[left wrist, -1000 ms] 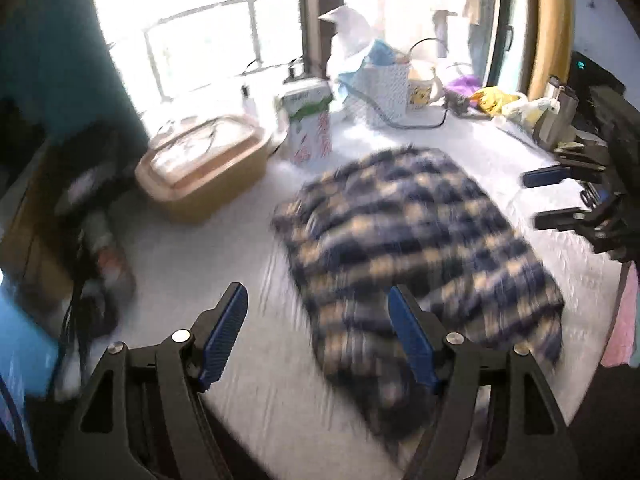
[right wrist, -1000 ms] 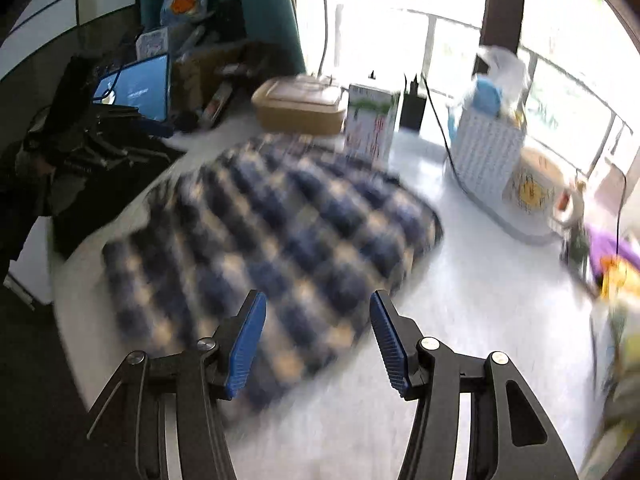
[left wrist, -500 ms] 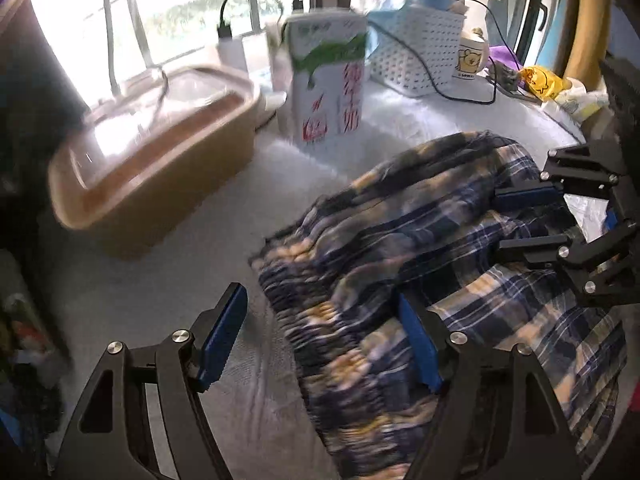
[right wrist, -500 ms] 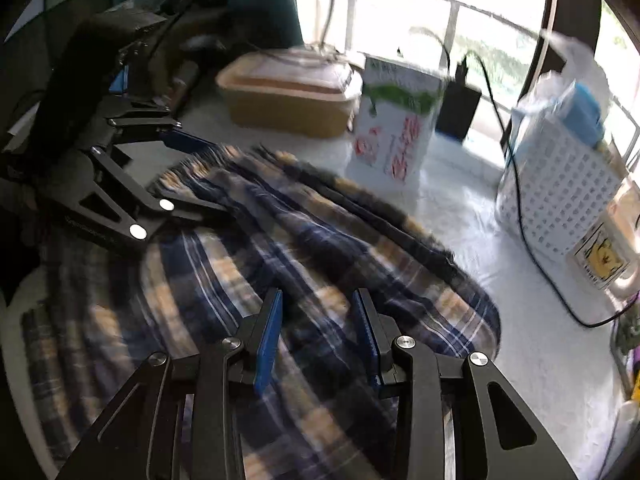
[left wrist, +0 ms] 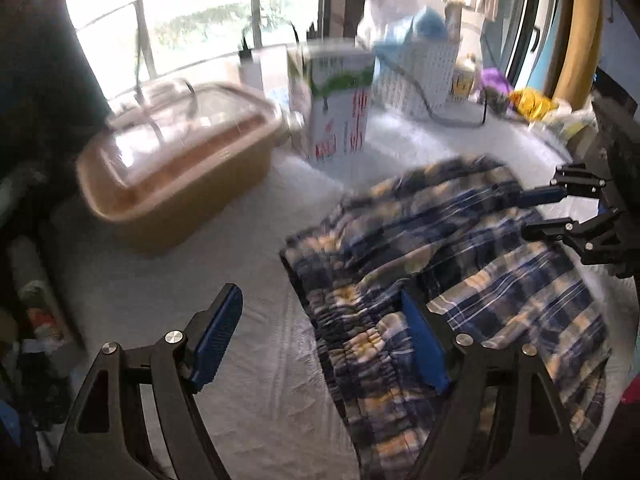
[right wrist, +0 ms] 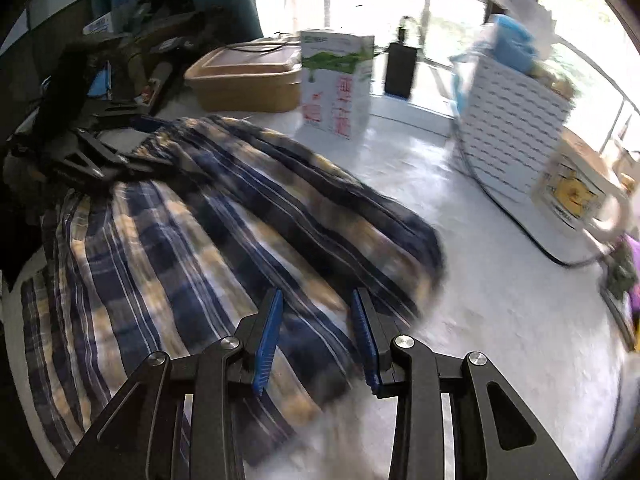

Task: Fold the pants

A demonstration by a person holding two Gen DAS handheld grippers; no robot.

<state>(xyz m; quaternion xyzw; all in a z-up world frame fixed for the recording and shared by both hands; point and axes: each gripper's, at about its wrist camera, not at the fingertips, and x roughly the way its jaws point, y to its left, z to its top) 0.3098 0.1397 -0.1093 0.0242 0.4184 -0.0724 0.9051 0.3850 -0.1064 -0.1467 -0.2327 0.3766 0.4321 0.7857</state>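
Observation:
Blue and yellow plaid pants [left wrist: 460, 264] lie folded over on the white table [left wrist: 224, 280]. My left gripper [left wrist: 320, 336] is open just above the gathered waistband [left wrist: 360, 320], its right finger over the cloth. In the right wrist view the pants [right wrist: 180, 232] spread across the table and my right gripper [right wrist: 316, 332] is open low over their near edge, holding nothing. The right gripper also shows at the right of the left wrist view [left wrist: 560, 212], over the far side of the pants. The left gripper shows at the left of the right wrist view [right wrist: 116, 152].
A tan lidded box [left wrist: 176, 160], a white and green carton [left wrist: 336, 108] and a white basket [left wrist: 420, 76] with a black cable stand along the window side. A mug [right wrist: 576, 188] sits at the right. Clutter lies off the table's left edge [left wrist: 28, 300].
Both grippers dropped close to the pants from a higher, farther view. The right gripper's fingers narrowed and then widened a little. The left gripper stayed wide open.

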